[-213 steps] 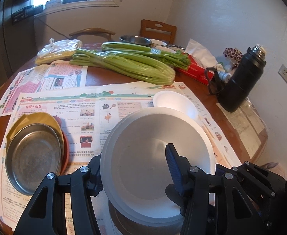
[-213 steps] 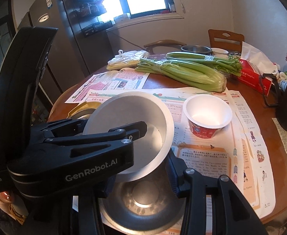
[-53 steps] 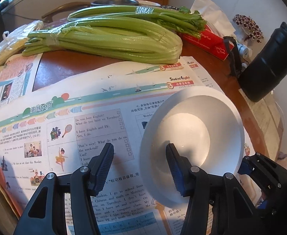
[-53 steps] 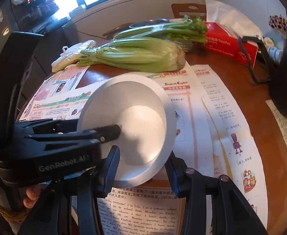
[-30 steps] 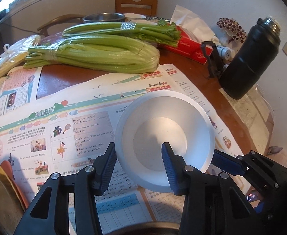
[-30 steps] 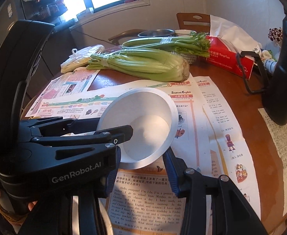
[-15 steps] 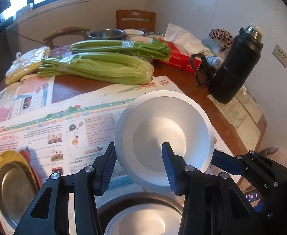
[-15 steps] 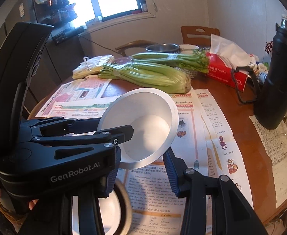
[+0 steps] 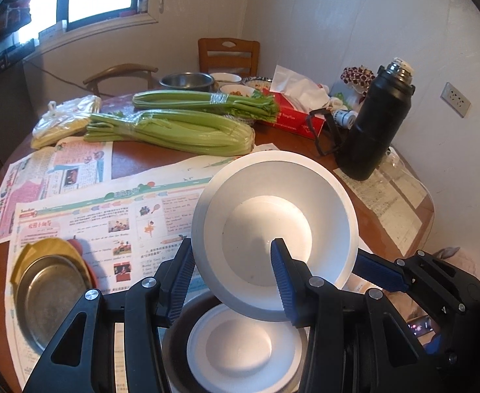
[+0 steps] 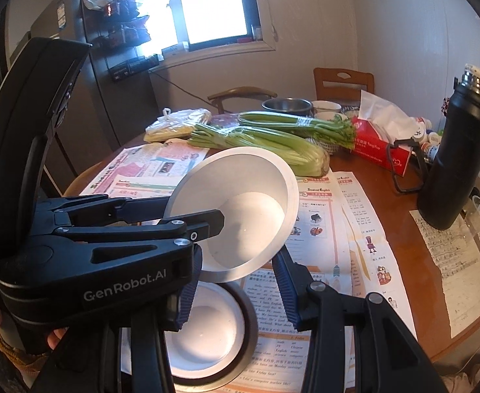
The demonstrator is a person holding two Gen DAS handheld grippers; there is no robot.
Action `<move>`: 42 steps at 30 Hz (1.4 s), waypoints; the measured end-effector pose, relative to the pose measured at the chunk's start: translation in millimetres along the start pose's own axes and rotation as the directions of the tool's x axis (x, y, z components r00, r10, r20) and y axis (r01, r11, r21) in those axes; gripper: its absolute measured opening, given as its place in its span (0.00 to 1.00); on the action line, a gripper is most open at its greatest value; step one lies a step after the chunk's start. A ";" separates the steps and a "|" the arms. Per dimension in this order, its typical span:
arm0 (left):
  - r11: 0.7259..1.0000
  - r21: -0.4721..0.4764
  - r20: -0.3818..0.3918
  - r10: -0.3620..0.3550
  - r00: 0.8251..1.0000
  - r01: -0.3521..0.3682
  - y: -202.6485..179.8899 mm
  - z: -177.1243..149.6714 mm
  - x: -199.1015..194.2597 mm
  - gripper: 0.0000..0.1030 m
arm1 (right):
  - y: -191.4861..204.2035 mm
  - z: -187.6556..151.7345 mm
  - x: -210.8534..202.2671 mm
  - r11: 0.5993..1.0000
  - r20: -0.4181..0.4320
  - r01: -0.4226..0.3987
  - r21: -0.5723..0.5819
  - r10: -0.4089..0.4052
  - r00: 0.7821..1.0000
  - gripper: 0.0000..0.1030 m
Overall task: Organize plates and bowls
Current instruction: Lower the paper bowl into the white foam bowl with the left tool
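The white bowl (image 9: pixel 274 235) is smooth and matte, a wide cone with a flat round bottom, and it hangs tilted in the air, its mouth turned toward both cameras. The left gripper (image 9: pixel 231 270) pinches its near rim: one ribbed blue pad (image 9: pixel 280 268) lies inside the bowl, the other finger (image 9: pixel 181 275) presses the outside wall. The right gripper (image 10: pixel 240 278) holds the same bowl from the other side, one ribbed finger (image 10: pixel 284 281) under its rim and its partner largely hidden behind the left gripper's black body (so that contact is not fully visible).

Directly below the fingers of both grippers sits a dull grey metal bowl (image 9: pixel 177 330) with a second white bowl (image 9: pixel 244 347) nested inside it. Left of the left gripper lies a shallow round steel plate (image 9: pixel 48 298) stacked on a yellow plate (image 9: pixel 27 255).

All this rests on printed newspaper sheets (image 9: pixel 86 216) spread over a round brown wooden table (image 10: pixel 374 177). Beyond the held bowl lie long green celery bunches (image 9: pixel 174 131), a red tissue box (image 9: pixel 292 118) and, to the right, a tall matte black flask (image 9: pixel 375 124). Two wooden chairs (image 9: pixel 228 54) stand against a pale wall under a bright window (image 10: pixel 207 3).
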State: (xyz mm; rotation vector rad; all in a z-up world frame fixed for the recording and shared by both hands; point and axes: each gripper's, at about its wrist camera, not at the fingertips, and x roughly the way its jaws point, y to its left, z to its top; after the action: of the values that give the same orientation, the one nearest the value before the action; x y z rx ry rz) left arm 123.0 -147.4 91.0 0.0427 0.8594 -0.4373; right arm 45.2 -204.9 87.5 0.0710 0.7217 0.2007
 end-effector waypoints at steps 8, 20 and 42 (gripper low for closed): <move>1.000 -0.011 0.007 0.015 1.000 -0.015 -0.6 -19.3 -26.5 0.47 | 19.0 -10.3 -22.4 0.999 0.009 -0.017 -0.040 0.017 1.000 0.44; 1.000 -0.017 0.022 0.019 1.000 -0.018 -5.9 -39.4 -46.5 0.47 | 29.9 -26.8 -44.4 0.997 0.015 -0.019 -0.069 0.020 1.000 0.44; 0.996 -0.063 -0.017 0.055 0.998 -0.056 3.9 -69.5 -44.1 0.47 | 42.8 -49.1 -39.1 0.993 -0.023 -0.039 -0.114 0.036 0.999 0.44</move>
State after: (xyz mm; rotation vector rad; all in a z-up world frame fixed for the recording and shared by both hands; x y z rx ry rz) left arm 49.1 -113.6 77.4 0.0118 0.8846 -0.3578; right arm -22.7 -171.3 81.9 -0.0267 0.7285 0.2785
